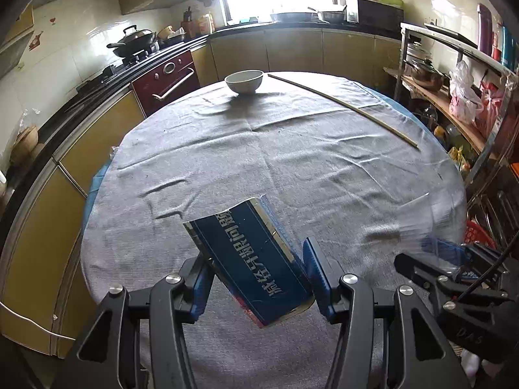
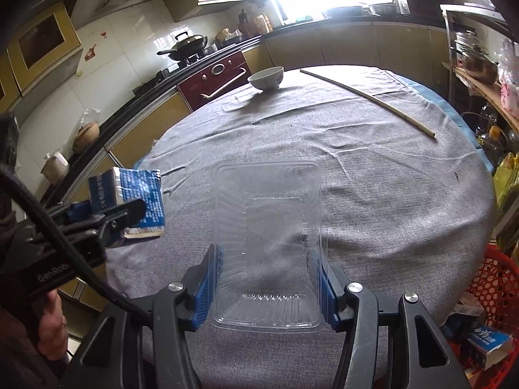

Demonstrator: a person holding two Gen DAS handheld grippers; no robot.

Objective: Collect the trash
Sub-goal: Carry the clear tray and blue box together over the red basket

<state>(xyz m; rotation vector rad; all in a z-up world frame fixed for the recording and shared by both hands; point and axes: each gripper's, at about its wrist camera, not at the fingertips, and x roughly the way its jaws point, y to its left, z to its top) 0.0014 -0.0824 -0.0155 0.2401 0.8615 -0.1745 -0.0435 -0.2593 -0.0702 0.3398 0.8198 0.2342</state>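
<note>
Left gripper (image 1: 259, 278) clamping tilted blue printed carton (image 1: 256, 262), long axis away-left, right gripper (image 2: 269, 287) clasping clear rectangular plastic tray (image 2: 269, 227) lengthwise, white ceramic bowl (image 1: 244, 81), thin wooden stick (image 1: 343, 103) beyond on grey tablecloth (image 1: 292, 162).

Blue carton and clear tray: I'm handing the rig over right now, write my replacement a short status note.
Left gripper: shut on the blue carton, held tilted above the grey tablecloth.
Right gripper: shut on the clear plastic tray, fingers on its two long sides, also above the cloth.
Red basket: beside the table on the right, already holding a small blue box and other scraps.
Done: both pieces are picked up.
Left: carry both to the basket and release. The white bowl and long thin stick remain at the far side; judge whether the stick counts as trash.
</note>
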